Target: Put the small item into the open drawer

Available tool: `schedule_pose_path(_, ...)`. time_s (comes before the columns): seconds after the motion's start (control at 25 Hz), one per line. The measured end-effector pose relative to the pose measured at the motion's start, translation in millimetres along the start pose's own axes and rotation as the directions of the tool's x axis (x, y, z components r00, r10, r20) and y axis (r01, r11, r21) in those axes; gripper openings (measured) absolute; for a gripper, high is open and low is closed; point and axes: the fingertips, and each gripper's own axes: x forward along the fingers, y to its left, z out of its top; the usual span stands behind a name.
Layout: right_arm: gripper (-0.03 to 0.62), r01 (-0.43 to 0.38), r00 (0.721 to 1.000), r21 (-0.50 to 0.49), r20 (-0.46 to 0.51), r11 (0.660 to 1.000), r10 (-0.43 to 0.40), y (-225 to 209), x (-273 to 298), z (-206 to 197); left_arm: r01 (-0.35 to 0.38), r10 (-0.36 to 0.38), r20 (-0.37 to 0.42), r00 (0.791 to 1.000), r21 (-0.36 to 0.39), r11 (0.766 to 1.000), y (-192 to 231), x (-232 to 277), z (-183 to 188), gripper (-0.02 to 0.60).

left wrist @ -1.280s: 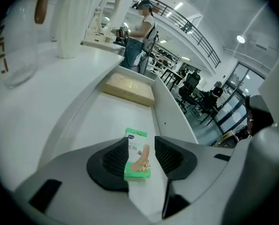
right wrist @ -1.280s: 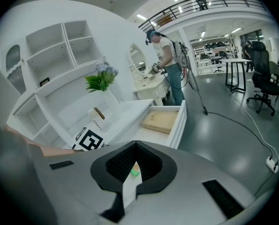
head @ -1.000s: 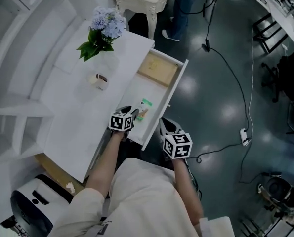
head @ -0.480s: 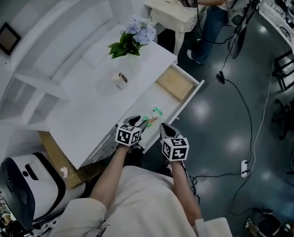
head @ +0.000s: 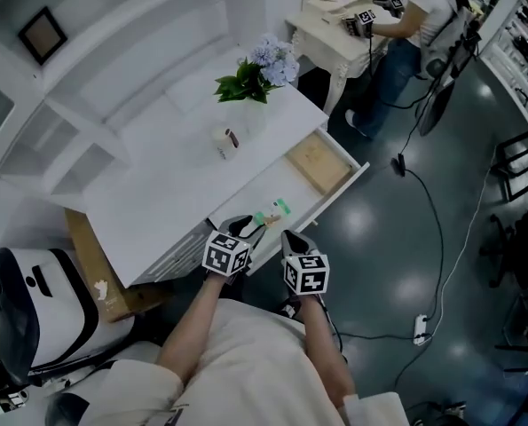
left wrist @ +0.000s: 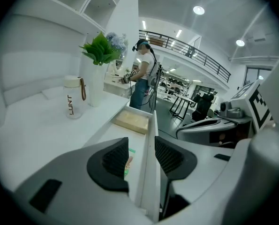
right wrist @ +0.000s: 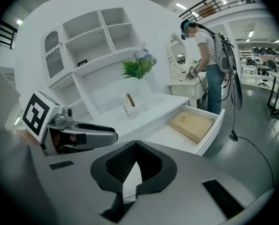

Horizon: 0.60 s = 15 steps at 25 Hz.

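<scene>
We see the small item (head: 272, 212) lying on the floor of the open drawer (head: 328, 197), toward its near end, with a wooden board (head: 317, 160) at the far end. The left gripper (head: 243, 227) hangs at the drawer's near corner, its fingers apart astride the front wall and apparently not pinching it. The right gripper (head: 291, 240), just beside it and outside the drawer, has its fingers closed tip to tip on nothing. A bottle (head: 226, 142) stands on the bench (head: 157, 193).
</scene>
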Motion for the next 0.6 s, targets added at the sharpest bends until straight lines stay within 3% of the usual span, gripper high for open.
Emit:
schedule_pose_path(0.32,0.018,0.024,0.998,-0.058,-0.057,0.998,-0.027,-15,6,-17,-0.004,0.004,-0.006,1.0,0.004,1.0,-5,-9,-18,0.179)
schedule_pose_path(0.44,0.018,0.02,0.997,-0.064,-0.068,0.998,-0.025,-14,10,-19,0.008,-0.008,-0.012,1.0,0.011,1.0,-4,-10,-23,0.106)
schedule_pose_path(0.6,0.018,0.016,0.997,-0.068,-0.071,0.998,-0.021,-9,12,-16,0.001,-0.001,0.0,1.0,-0.015,1.0,4,-13,-21,0.055)
